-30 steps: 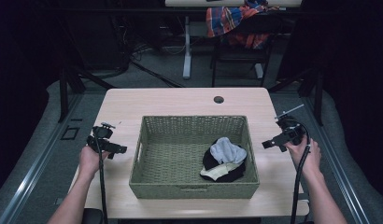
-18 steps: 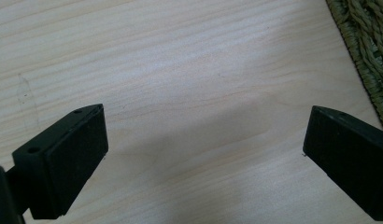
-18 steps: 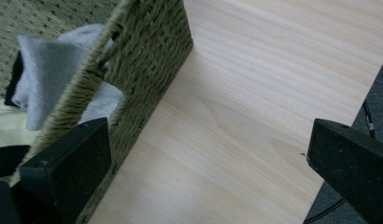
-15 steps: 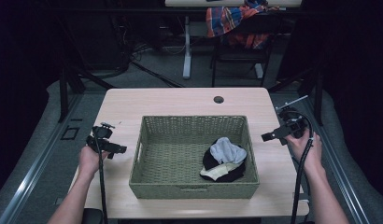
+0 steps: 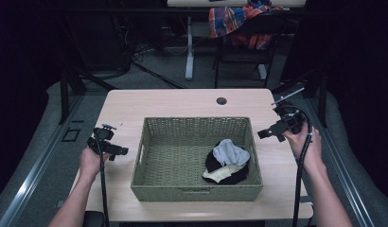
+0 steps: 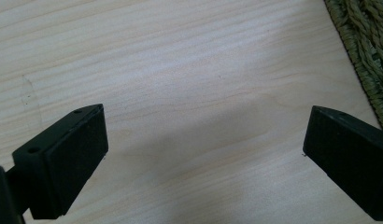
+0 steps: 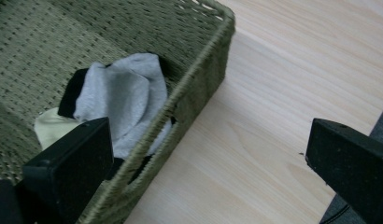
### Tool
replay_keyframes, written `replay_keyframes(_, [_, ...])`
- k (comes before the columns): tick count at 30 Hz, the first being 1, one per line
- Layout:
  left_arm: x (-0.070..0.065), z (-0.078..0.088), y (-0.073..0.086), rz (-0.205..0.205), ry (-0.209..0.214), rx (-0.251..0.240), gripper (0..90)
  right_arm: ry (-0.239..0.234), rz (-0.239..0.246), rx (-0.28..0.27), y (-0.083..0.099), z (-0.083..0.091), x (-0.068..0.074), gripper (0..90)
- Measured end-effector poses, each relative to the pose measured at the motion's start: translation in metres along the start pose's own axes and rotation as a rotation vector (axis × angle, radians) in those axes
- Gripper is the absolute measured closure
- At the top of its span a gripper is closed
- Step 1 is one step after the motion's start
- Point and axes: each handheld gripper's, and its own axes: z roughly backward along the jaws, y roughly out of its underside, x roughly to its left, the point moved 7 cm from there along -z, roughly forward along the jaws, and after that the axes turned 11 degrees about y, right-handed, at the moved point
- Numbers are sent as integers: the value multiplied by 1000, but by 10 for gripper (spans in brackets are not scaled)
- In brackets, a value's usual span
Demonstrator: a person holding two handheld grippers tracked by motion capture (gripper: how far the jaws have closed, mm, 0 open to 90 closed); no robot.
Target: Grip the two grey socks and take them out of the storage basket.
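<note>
A small heap of socks [image 5: 227, 162] lies in the woven basket [image 5: 156, 161], in its near right corner when seen from the high view: a grey sock [image 7: 122, 100] on top, black fabric under and around it, and a pale cream piece at the near edge. The heap leans against the basket's right wall, as the right gripper view shows, where the grey sock sits just inside the braided rim. The basket stands in the middle of the light wooden table [image 5: 182, 101].

The right gripper [image 5: 269, 134] is held above the table just beside the basket's right wall, off the far right corner, and points toward the basket. Its 2 black jaws are spread wide with nothing between them; in its own view [image 7: 206, 170] the left jaw overlaps the rim and the sock heap while the right jaw hangs over bare wood near the table edge. The socks are close to it but not touched.

The left gripper [image 5: 117, 152] is at the basket's left side, near its wall, well apart from the socks. Its jaws [image 6: 203, 154] are also spread wide and hold nothing, with bare wood grain beneath them and a strip of basket weave in the upper right corner of that view.

A small dark round grommet [image 5: 221, 100] sits in the table's far edge. No writing or labels can be read.
</note>
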Motion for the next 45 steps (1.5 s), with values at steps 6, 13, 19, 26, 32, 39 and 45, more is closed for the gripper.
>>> replay_keyframes(6, [0, -1, -1, 3, 2, -1, 1, -15, 30, -5, -13, 7, 14, 3])
replay_keyframes(13, [0, -1, -1, 1, 5, -1, 1, -90, 63, 41, -28, 3, 42, 21])
replay_keyframes(19, [0, -1, 0, 4, 9, 1, 1, -105, 104, 73, -42, -10, 65, 90])
replay_keyframes(26, [0, -1, -1, 5, 13, -7, 0, -98, 144, 115, -42, -26, 80, 174])
replay_keyframes(32, [0, -1, -1, -4, 13, -4, 0, -104, 186, 184, -32, -44, 95, 316])
replay_keyframes(39, [0, -2, -1, -3, 14, 0, 0, -93, 180, 222, -28, -59, 105, 432])
replay_keyframes(45, [0, -2, -1, -6, 12, 2, 0, -62, 191, 262, -24, -70, 107, 484])
